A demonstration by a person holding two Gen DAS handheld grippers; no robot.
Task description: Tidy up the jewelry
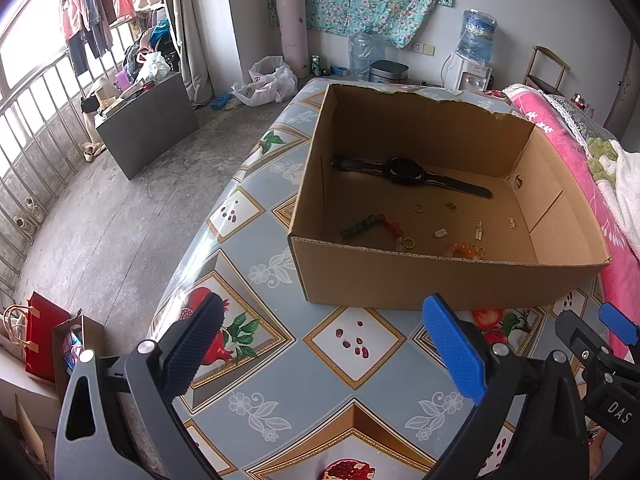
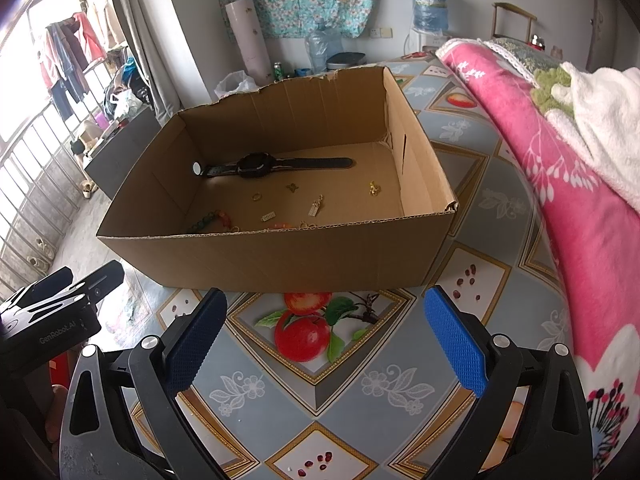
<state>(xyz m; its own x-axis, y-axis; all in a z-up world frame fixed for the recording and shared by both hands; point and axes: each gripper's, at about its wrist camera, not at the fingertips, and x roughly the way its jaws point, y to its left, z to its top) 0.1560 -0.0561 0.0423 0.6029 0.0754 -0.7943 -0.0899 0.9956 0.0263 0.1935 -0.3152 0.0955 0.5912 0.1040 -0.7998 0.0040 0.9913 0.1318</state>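
Observation:
An open cardboard box (image 1: 420, 280) (image 2: 280, 256) stands on the patterned table. Inside lie a black watch (image 1: 404, 170) (image 2: 256, 167), a coloured bead bracelet (image 1: 376, 226) (image 2: 210, 220), a small gold ring (image 1: 419, 208) (image 2: 256, 197) and several tiny gold charms (image 1: 478, 232) (image 2: 314, 208). My left gripper (image 1: 324, 348) hangs open over the table in front of the box, nothing between its fingers. My right gripper (image 2: 326, 344) is open too, just short of the box's near wall, and empty. Each gripper shows at the edge of the other's view.
The table (image 1: 256, 240) (image 2: 480, 184) carries a fruit-print cloth and its left edge drops to the concrete floor. A pink blanket (image 2: 560, 168) (image 1: 568, 148) with a white towel lies along the right side. A grey cabinet (image 1: 148, 124) stands by the railing.

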